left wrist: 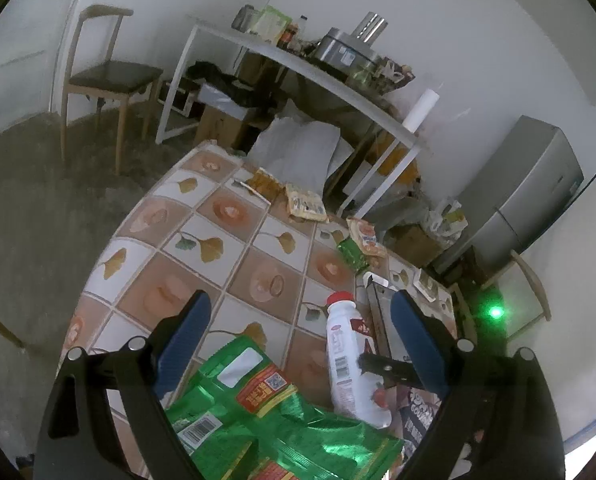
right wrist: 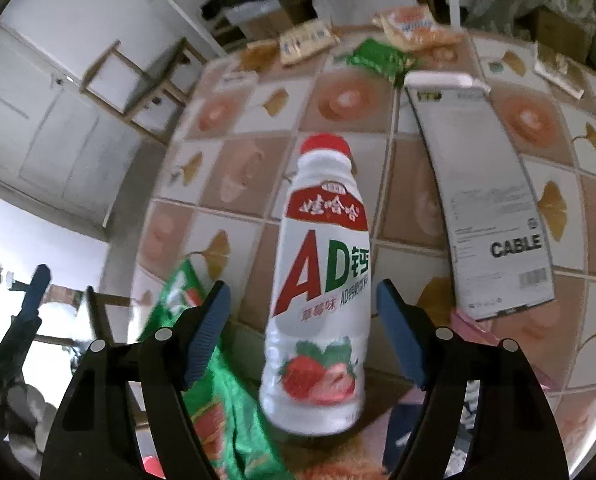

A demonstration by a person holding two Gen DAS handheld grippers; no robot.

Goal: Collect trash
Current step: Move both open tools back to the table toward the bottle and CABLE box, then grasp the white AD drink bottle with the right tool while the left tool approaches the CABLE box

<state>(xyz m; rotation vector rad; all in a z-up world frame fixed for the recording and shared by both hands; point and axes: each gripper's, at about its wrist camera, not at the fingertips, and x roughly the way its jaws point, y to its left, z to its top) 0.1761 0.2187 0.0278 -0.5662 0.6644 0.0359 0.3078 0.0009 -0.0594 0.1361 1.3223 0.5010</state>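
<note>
Barely begun: white plastic strawberry-drink bottle with red cap (right wrist: 318, 280) upright on the tile-patterned bench (right wrist: 338, 100), between the spread, untouching fingers of right hand-held gripper (right wrist: 304, 312). Left hand-held gripper (left wrist: 302, 320) open above green foil snack bag (left wrist: 265, 412). Wrappers uncollected.

bottle (right wrist: 322, 280): white, red cap, red-green lettering, strawberry print | snack bag (left wrist: 273, 420): shiny green, red-yellow label | tablecloth (left wrist: 201, 240): peach and white squares, ginkgo leaves | box (right wrist: 494, 208): grey, black "CABLE"

Cluttered home dining room, patterned tablecloth (left wrist: 201, 240), wooden chair (left wrist: 105, 76), fridge (left wrist: 530, 184)
</note>
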